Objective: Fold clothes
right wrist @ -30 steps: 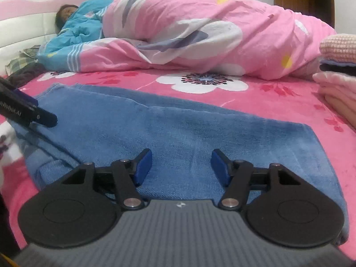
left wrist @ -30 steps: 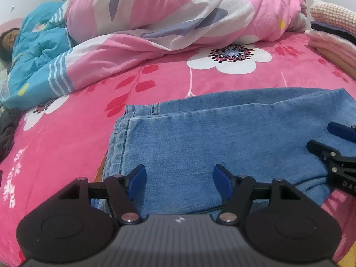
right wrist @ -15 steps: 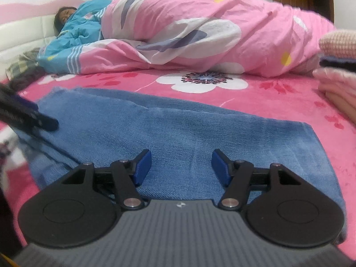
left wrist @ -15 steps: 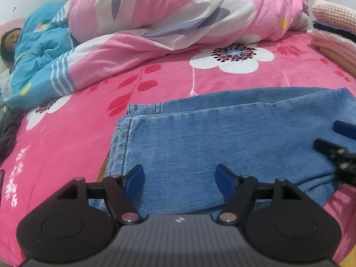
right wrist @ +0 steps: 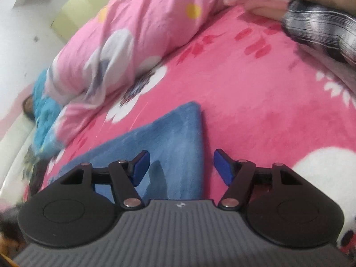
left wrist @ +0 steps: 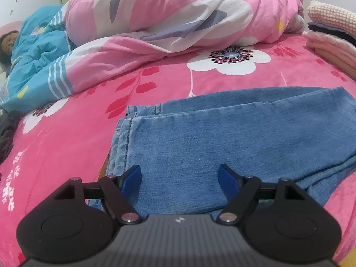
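Folded blue jeans (left wrist: 222, 133) lie flat on the pink flowered bed cover (left wrist: 66, 138). My left gripper (left wrist: 179, 178) is open and empty, hovering over the near edge of the jeans close to their left hem. In the right wrist view, which is tilted and blurred, the jeans (right wrist: 173, 138) show as a blue wedge with one corner pointing away. My right gripper (right wrist: 181, 166) is open and empty, over the right edge of the jeans near that corner.
A bunched pink and blue quilt (left wrist: 155, 22) covers a lying person (left wrist: 9, 42) at the back. A stack of folded clothes (left wrist: 331, 29) sits at the right; it also shows in the right wrist view (right wrist: 267, 2). A striped dark cloth (right wrist: 320, 24) lies by it.
My right gripper has swung and tilted sharply to the right, toward the jeans' right corner, and has left the left wrist view. My left gripper has barely moved. Both stay open.
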Motion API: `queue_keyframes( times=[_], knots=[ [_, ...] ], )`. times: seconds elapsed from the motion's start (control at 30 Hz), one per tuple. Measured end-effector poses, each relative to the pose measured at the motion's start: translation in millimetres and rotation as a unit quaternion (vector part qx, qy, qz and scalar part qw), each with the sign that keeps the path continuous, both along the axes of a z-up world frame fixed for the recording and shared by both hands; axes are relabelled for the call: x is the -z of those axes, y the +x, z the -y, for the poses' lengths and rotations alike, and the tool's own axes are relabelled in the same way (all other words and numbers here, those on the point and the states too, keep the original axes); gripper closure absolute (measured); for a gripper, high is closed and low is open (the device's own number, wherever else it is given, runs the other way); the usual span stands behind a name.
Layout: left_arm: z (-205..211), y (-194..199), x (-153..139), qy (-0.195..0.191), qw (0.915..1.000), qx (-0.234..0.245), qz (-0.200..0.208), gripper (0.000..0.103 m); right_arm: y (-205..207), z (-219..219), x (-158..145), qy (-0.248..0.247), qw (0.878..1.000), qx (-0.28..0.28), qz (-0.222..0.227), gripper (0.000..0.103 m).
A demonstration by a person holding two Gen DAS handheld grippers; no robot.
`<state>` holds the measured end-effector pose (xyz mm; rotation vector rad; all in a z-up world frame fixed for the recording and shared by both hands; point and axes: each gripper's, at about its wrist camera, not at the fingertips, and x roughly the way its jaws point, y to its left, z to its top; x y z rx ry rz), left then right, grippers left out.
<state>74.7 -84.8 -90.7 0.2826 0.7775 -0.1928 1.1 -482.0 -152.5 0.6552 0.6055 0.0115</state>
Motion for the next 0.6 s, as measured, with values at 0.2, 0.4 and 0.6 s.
queue_keyframes(
  times=[0.2, 0.4, 0.6],
  knots=[
    [-1, -3, 2, -0.002, 0.9999, 0.005, 0.011, 0.025, -6, -6, 0, 0.010, 0.999, -0.043, -0.015, 0.064],
    [-3, -6, 5, -0.002, 0.9996, 0.013, 0.023, 0.025, -12, 4, -12, 0.081, 0.996, -0.049, 0.001, 0.091],
    [-7, -13, 3, -0.002, 0.9987, 0.021, 0.047, 0.025, -16, -14, -59, 0.118, 0.987, -0.086, 0.071, 0.096]
  ],
)
